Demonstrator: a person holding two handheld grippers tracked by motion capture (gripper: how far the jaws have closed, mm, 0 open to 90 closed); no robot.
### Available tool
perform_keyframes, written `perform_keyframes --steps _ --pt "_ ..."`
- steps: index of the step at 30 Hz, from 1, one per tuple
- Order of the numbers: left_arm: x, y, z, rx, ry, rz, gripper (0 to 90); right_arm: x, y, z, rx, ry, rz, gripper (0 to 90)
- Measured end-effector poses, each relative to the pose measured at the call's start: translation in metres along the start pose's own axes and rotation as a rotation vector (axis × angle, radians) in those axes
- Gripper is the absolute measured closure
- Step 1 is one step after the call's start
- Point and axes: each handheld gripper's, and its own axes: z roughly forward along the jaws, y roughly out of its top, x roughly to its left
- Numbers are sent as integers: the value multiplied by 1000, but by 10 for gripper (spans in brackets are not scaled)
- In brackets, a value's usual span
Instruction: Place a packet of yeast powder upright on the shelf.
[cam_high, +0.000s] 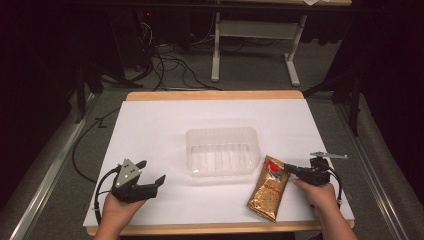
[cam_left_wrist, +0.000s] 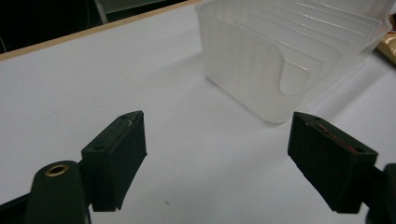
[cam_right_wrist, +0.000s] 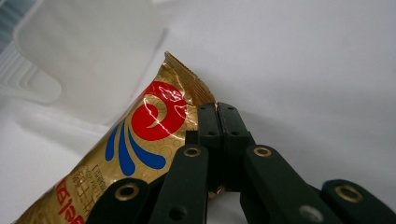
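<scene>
Currently left gripper (cam_high: 150, 181) held spread, nothing between jaws, near-left of clear plastic tub (cam_high: 222, 151) at table centre. Gold snack packet (cam_high: 270, 187) lies flat just right of tub; right gripper (cam_right_wrist: 218, 122) clenched on its upper edge. Likely lift into tub: grip kept firm, packet raised clear of rim first.

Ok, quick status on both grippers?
Left gripper: open, holding nothing, hovering near the clear tub.
Right gripper: shut on the gold packet's edge.
</scene>
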Motion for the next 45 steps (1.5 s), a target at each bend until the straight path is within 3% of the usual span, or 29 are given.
perform_keyframes --steps 2,7,11,13,14,18,22,33,40,44,45 --pt "0 0 0 -1 -1 -1 202 -1 2 -8 -56 -9 7 900" --pt "0 0 0 0 1 1 202 -1 5 -16 -116 -16 13 900" --pt "0 0 0 -4 1 0 204 2 10 -30 -195 -22 6 900" --pt "0 0 0 -6 2 2 206 7 13 -38 -240 -25 -12 900" --pt "0 0 0 -5 2 4 206 12 16 -46 -282 -36 -44 900" --pt "-2 1 -1 -13 1 10 206 24 20 -57 -345 -35 -84 900" --pt "-2 1 -1 -17 0 11 206 33 22 -62 -380 -32 -104 900" --pt "-1 1 -2 -21 0 12 207 44 23 -81 -500 -23 -87 900" --pt "-1 1 -2 -17 2 16 206 62 29 -90 -589 -37 -138 900" --pt "-1 1 -2 -17 2 16 207 65 27 -79 -559 -38 -138 900" --pt "-1 1 -2 -19 3 16 206 65 25 -73 -557 -17 -123 900"
